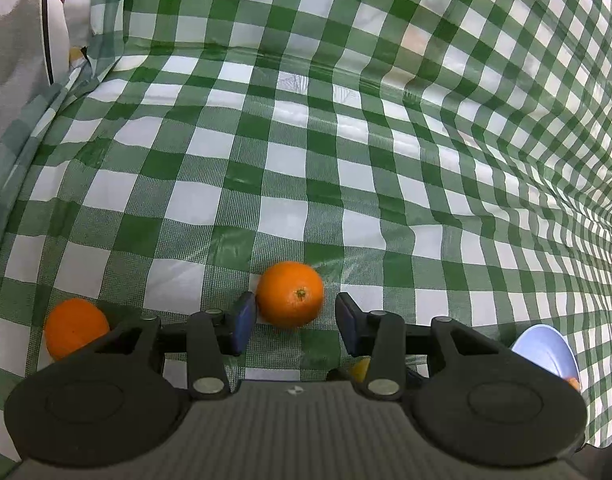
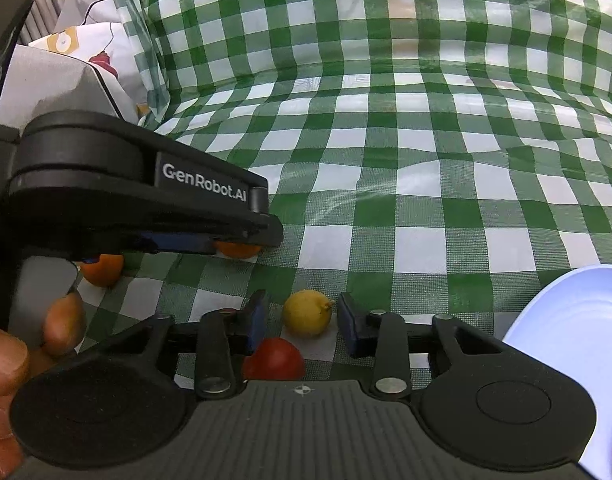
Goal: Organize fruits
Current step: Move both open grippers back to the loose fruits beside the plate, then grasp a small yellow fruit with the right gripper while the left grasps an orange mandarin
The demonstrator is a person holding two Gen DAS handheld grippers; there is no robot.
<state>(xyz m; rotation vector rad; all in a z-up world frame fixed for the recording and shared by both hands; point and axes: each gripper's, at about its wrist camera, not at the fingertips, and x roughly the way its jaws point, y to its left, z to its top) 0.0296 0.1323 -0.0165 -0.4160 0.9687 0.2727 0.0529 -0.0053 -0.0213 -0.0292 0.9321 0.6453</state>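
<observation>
An orange [image 1: 290,294] lies on the green checked cloth between the fingers of my left gripper [image 1: 296,304]. The left pad sits against the orange and the right pad stands clear of it, so this gripper is open. A second orange [image 1: 76,326] lies off to the left. In the right wrist view a yellow lemon [image 2: 307,312] lies between the fingers of my right gripper [image 2: 302,300], with a gap on both sides; it is open. A red fruit [image 2: 274,358] lies just below, close to the left finger. The left gripper [image 2: 262,236] hovers over its orange [image 2: 238,250].
A pale blue bowl [image 2: 566,320] stands at the right, also the bowl [image 1: 546,352] with a bit of orange fruit inside. A person's fingers [image 2: 62,324] hold the left gripper. Grey and white fabric [image 2: 54,80] lies at the far left. The cloth rises like a wall behind.
</observation>
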